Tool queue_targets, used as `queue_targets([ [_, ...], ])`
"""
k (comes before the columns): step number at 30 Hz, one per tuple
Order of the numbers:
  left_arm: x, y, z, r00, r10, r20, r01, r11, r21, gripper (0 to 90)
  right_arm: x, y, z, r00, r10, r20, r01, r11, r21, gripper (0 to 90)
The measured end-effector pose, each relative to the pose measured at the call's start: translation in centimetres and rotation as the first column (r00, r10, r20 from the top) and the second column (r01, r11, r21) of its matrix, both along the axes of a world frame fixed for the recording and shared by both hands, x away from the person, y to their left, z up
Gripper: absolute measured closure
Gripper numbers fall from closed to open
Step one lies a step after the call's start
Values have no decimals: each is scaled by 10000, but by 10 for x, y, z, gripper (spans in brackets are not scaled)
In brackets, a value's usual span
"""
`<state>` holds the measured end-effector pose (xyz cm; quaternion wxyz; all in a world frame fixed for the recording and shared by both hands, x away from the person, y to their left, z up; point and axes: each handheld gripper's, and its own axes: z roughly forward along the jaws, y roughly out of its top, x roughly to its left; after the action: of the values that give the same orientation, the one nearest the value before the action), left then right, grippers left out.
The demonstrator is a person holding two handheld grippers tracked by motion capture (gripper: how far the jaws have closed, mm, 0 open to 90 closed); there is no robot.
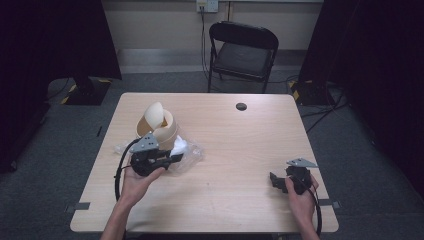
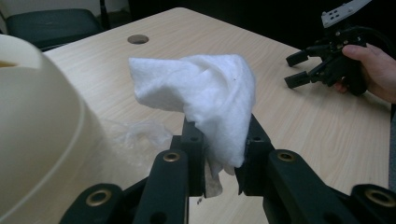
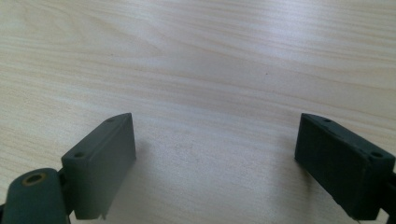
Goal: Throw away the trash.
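Left gripper (image 2: 219,161) clamps one white cloth (image 2: 201,93) beside one cream container (image 1: 159,122); right gripper (image 3: 215,163) gapes wide.

Left gripper (image 1: 176,158) at the bench's (image 1: 235,145) left, beside a cream lidded container (image 1: 157,125), white wad (image 1: 180,146) and clear plastic wrap (image 1: 192,155) just off its fingers, right gripper (image 1: 274,181) near right, well apart, black folding chair (image 1: 243,52) beyond.

A black folding chair (image 1: 243,52) is standing beyond the desk (image 1: 240,145), well past the left claw (image 1: 176,158). A wall socket (image 1: 207,5) is sitting above it, cables (image 1: 325,107) trailing on the floor.
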<state>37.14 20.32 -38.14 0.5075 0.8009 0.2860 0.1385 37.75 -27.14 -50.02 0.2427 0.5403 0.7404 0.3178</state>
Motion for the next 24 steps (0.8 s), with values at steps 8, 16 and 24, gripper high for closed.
queue_targets([
  [8, 0, 26, 13, 9983, 531, 252, -517, 9972, -548, 763, 0, 0, 0, 10000, 3, 2, -3, 10000, -3, 114],
  [16, 4, 49, 24, 9946, 974, 361, -958, 9944, -446, 763, 0, 0, 0, 10000, 0, 7, 0, 10000, -6, 114],
  [24, 8, 71, 30, 9875, 1550, 281, -1534, 9868, -520, 763, 0, 0, 0, 10000, 1, 7, -1, 10000, -5, 114],
])
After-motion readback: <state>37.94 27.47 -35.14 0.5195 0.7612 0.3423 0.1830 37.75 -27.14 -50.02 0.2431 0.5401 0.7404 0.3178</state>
